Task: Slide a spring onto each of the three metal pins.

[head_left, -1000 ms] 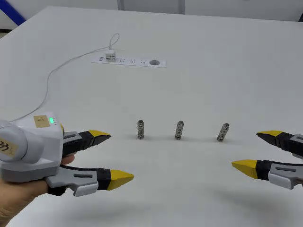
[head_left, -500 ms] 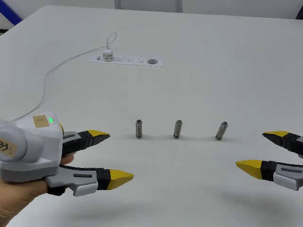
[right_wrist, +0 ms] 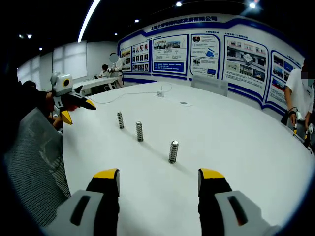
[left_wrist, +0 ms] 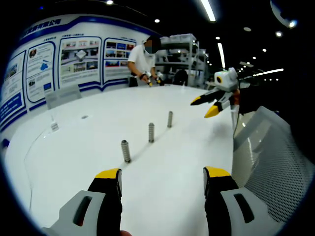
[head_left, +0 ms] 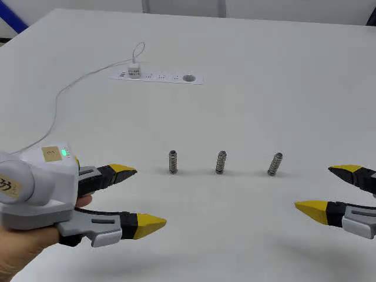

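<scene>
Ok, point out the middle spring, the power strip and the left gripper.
middle spring point(head_left: 221, 162), head view, mid-coil.
power strip point(head_left: 161, 77), head view, white top face.
left gripper point(head_left: 151, 196), head view, midway between its fingertips.

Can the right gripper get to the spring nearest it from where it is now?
Probably yes. The right gripper is open and faces the nearest spring, with bare table between them and nothing blocking the way.
</scene>
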Available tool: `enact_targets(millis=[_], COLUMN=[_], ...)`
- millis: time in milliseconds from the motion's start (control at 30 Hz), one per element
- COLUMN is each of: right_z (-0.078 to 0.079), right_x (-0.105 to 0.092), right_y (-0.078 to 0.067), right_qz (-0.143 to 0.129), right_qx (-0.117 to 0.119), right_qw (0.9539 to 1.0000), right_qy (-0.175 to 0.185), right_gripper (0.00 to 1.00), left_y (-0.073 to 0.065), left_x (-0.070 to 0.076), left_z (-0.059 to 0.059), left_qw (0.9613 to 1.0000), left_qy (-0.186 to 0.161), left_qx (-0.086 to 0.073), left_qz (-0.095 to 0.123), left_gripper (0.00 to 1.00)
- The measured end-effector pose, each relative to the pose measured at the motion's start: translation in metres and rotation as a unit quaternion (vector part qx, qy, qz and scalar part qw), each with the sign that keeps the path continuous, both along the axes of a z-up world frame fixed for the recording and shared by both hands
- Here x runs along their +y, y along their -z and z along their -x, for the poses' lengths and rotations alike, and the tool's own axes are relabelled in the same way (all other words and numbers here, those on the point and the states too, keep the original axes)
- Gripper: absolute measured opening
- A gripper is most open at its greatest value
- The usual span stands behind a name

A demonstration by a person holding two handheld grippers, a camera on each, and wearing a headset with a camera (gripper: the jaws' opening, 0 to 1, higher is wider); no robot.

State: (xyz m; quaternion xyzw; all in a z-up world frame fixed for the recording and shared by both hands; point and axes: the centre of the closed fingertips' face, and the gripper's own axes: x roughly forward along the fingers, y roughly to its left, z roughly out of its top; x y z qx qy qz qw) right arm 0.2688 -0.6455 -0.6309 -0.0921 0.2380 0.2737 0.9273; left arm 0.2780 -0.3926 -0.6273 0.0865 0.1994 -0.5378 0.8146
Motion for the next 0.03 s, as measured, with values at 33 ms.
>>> enact_targets(millis=[33], right_z=[-0.0001], right_x=[0.0001], right_y=[-0.0003], right_qz=[0.0], right_qx=[0.0], right_qw=[1.0], right_qy=[0.0], right_gripper=[0.66], left_y=[-0.0001], left_x=[0.0002], left_z=[-0.0001], left_qw=[1.0], left_qy=[0.0], left_qx=[0.0], left_qz=[0.0], left_gripper=[0.68])
